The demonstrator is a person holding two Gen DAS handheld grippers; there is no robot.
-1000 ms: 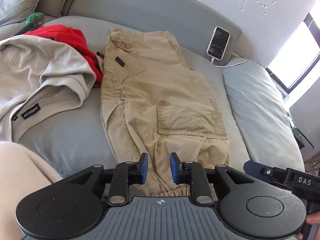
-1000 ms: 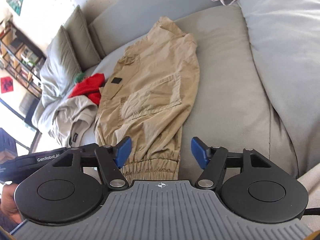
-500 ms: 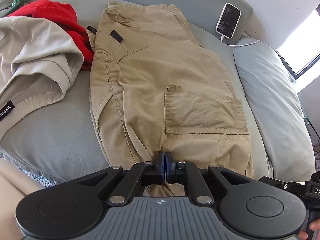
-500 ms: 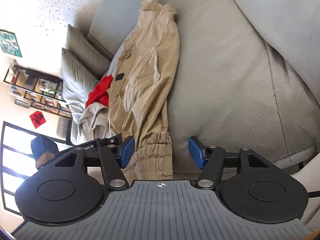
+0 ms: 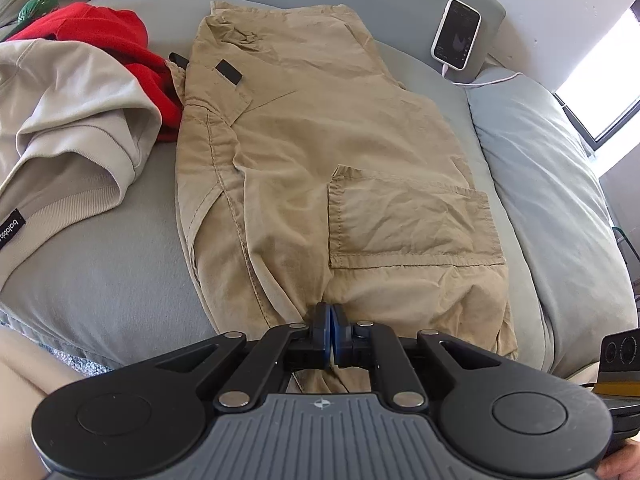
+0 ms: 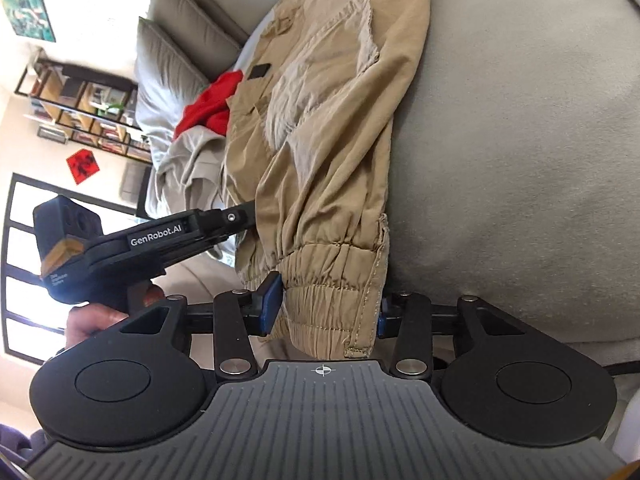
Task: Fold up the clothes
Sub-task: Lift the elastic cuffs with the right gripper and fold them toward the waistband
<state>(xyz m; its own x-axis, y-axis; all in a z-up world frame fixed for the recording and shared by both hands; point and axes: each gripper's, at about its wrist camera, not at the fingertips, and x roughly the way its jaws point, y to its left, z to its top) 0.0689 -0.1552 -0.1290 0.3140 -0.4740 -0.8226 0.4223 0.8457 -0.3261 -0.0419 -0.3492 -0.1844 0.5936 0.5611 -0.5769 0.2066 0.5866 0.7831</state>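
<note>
Moved since earlier: left gripper (image 5: 332, 334), formerly parted, now pinches khaki trousers (image 5: 320, 152) near cuff; right gripper (image 6: 324, 312) stands wide, straddling cuff (image 6: 336, 276). Fold grasp half-secured.

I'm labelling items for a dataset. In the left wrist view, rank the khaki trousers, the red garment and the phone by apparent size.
1. Khaki trousers, by far the largest.
2. Red garment, partly hidden under the beige top.
3. Phone, smallest, though it also sits farthest from the camera.
</note>
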